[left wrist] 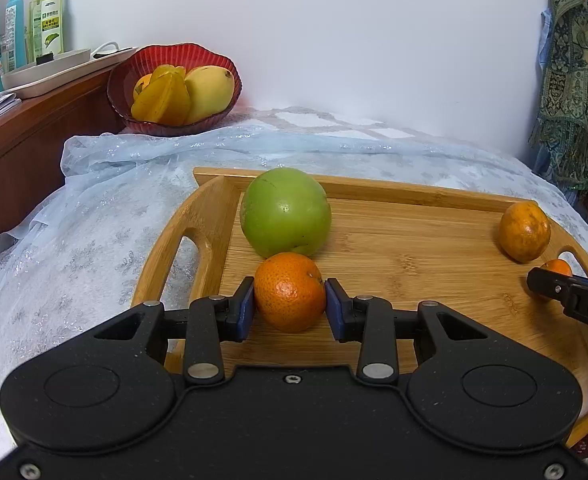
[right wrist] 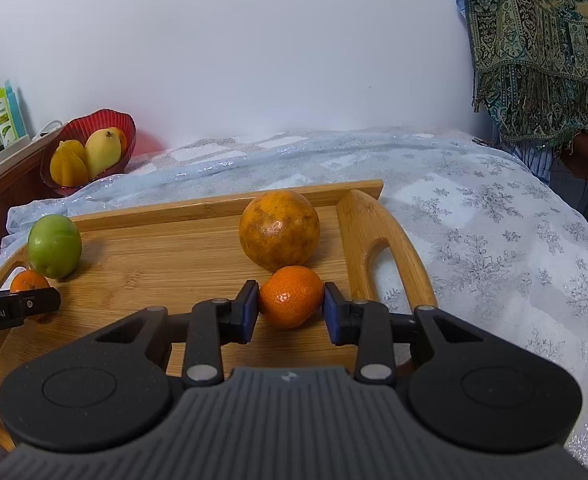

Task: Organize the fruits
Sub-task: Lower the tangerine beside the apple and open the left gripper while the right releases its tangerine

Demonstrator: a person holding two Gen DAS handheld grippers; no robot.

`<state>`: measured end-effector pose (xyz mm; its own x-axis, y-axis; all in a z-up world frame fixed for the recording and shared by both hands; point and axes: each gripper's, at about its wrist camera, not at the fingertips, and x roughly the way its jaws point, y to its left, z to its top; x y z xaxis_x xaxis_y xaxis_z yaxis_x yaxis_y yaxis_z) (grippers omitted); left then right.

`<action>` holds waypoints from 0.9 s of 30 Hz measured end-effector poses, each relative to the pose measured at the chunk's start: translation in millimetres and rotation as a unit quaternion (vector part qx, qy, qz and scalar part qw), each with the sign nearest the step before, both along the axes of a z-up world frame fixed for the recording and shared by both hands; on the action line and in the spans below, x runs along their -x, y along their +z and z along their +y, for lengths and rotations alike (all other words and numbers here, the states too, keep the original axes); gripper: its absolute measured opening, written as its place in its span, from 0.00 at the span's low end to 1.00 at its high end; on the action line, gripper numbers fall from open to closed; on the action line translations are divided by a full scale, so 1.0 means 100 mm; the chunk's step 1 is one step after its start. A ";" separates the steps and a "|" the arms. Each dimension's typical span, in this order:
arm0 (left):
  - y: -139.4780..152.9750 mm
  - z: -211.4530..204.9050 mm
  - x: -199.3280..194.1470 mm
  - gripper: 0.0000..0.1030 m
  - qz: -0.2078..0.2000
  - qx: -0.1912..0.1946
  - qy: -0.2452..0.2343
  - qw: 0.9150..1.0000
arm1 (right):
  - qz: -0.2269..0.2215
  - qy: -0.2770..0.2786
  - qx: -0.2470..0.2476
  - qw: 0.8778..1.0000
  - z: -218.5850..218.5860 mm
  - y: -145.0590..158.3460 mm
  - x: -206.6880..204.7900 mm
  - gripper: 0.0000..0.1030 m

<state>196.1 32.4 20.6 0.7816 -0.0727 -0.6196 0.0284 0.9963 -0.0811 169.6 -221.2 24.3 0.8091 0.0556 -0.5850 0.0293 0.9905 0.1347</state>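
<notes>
A bamboo tray lies on a snowflake-patterned cloth. My left gripper is shut on a small tangerine at the tray's left side, just in front of a green round fruit. My right gripper is shut on a second tangerine by the tray's right handle, in front of a larger mottled orange. Both tangerines sit low on the tray floor. Each view catches the other gripper at its edge. A red bowl at the back left holds a mango and starfruit.
A wooden cabinet at the left carries a white tray with spray bottles. A patterned fringed scarf hangs at the right. The cloth bunches up between the tray and the red bowl. A white wall stands behind.
</notes>
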 end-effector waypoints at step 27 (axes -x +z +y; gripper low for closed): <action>0.01 -0.02 0.02 0.52 -0.001 -0.003 -0.007 1.000 | -0.013 0.002 0.001 1.000 0.02 0.03 0.04 0.64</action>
